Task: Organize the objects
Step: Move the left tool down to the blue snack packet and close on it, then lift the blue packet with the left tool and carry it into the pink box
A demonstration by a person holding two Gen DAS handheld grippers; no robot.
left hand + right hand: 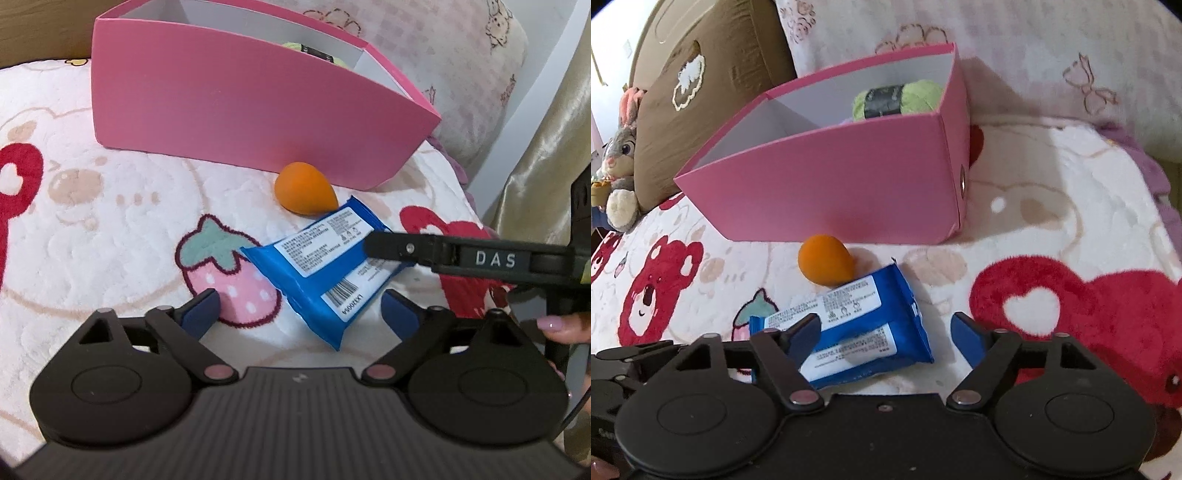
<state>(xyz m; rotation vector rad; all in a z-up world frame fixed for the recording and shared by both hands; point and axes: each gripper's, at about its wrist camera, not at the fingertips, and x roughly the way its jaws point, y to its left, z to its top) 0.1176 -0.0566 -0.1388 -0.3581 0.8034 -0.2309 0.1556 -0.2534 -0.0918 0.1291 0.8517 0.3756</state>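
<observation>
Blue packet [325, 266] seen lying label-up on patterned fleece blanket [92, 221], just in front of pink box [240, 110]; orange teardrop sponge [304, 188] between the two, touching the packet's far end. White labels w/ small print, not legible; barcode w/ code approx. "LX1Z0064". "DAS" read on right gripper [886, 332] arm. Green yarn ball [897, 98], dark band, noted inside box. Left gripper [299, 310] jaws wide, packet's near corner between, no pad contact. Right gripper jaws wide, straddling packet; left pad overlaps packet edge, grip not evident.
</observation>
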